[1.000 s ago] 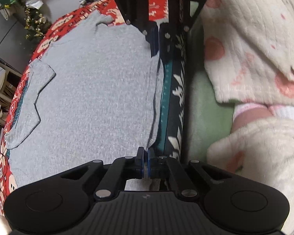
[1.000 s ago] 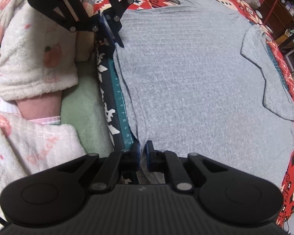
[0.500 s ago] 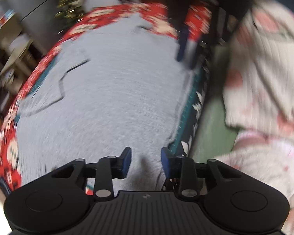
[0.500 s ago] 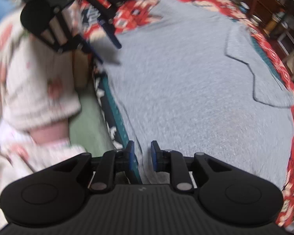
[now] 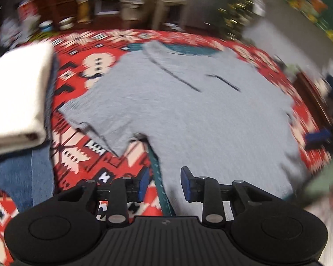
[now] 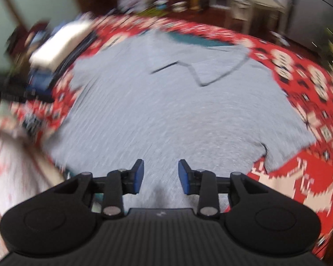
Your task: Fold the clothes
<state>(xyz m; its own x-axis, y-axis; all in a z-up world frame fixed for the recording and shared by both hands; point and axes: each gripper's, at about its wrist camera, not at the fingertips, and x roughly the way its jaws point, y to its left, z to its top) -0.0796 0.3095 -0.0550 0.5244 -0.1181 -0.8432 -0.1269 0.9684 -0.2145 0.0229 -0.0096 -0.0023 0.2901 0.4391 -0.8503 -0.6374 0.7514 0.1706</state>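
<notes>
A grey T-shirt (image 5: 199,115) is left spread flat on the red patterned blanket (image 5: 95,66) for folding, with nothing held between the closing jaws of the left gripper (image 5: 163,184) or the opening jaws of the right gripper (image 6: 159,176).

Red patterned blanket (image 5: 95,71) covers surface. Grey T-shirt (image 5: 206,115) spread flat on it; folded white cloth (image 5: 17,93) and blue denim (image 5: 20,173) beside.

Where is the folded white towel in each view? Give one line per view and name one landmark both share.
Left wrist view: the folded white towel fills the left edge, on blue cloth, left of the grey T-shirt.
Right wrist view: it sits small and blurred at upper left, beyond the shirt's far left corner.
Shared landmark: the teal strip along the shirt's far edge.
</notes>
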